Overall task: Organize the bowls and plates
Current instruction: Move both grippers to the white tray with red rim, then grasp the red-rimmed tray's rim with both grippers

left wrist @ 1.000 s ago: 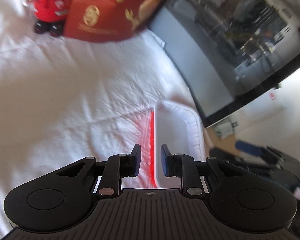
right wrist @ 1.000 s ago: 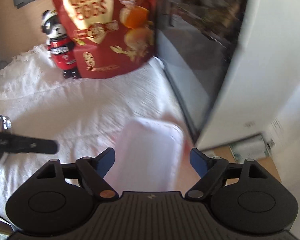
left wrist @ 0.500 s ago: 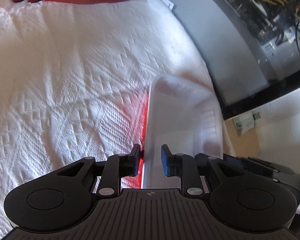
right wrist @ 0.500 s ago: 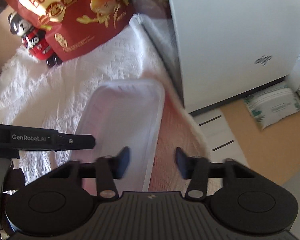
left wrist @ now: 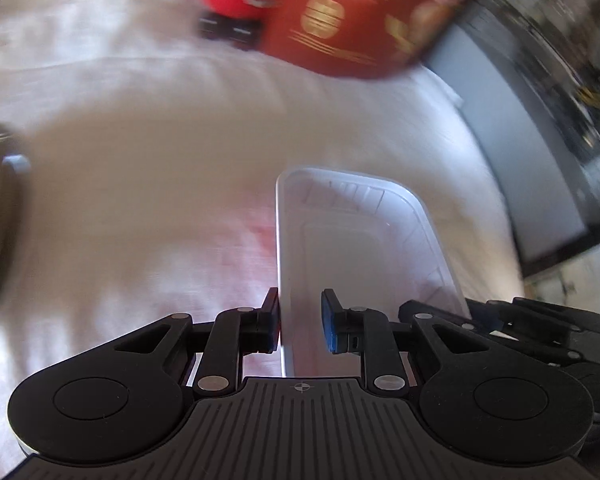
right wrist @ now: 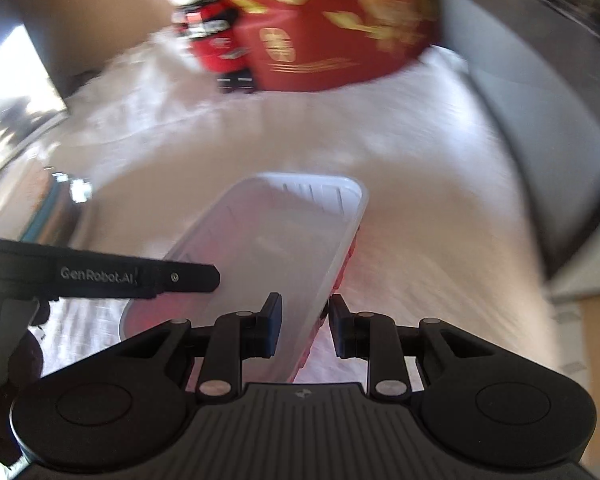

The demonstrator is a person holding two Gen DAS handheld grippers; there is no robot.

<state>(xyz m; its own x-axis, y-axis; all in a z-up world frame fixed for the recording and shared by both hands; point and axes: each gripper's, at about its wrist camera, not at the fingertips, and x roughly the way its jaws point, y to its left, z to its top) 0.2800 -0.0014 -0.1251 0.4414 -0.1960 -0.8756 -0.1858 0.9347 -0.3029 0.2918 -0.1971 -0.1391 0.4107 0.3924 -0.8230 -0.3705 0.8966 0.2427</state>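
Both tongs straddle opposite rims of the clear tray: left tongs (left wrist: 300,326) and right tongs (right wrist: 306,326) narrowed on it, over mid-surface (left wrist: 140,208). We should keep it level, matching speeds.

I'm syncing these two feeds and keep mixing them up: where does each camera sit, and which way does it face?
Left wrist: rides the left gripper, looking forward and down at the translucent tray whose left rim runs between its fingers; the right gripper shows lower right.
Right wrist: rides the right gripper, straddling the tray's right rim; the left gripper enters from the left.
Shared: the tray, white cloth, red snack bag.
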